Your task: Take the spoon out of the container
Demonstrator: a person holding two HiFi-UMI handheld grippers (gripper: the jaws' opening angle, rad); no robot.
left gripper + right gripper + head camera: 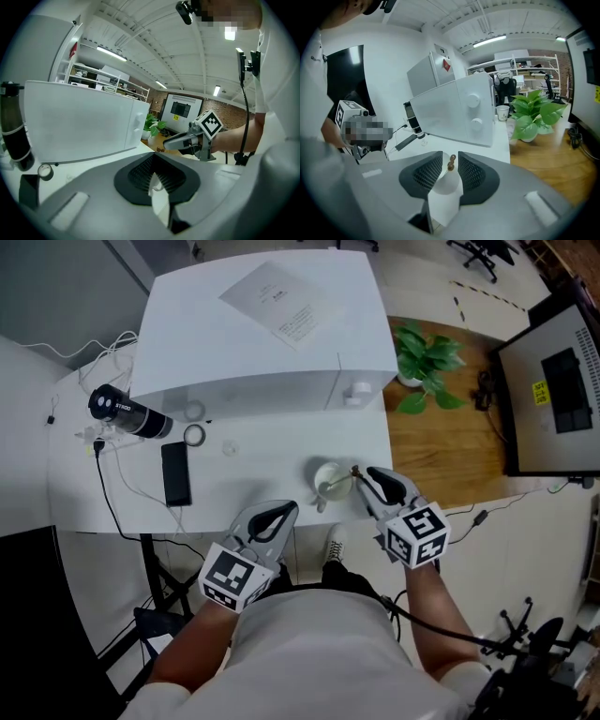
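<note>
A small white cup, the container (329,480), stands near the table's right front corner. The spoon's (353,471) thin brown handle leans out of it to the right. My right gripper (362,476) is open, and the handle's beaded tip (451,162) stands between its pads without touching either. In the right gripper view the cup (445,183) sits just below the jaws. My left gripper (285,511) hovers at the table's front edge, left of the cup, shut with nothing in it. Its own view shows only a sliver of white table between the pads (140,173).
A large white box (262,334) with a sheet of paper (279,300) fills the back of the table. A black cylinder (126,411), a tape roll (194,435), a black phone (175,472) and cables lie at the left. A potted plant (422,360) stands beyond the right edge.
</note>
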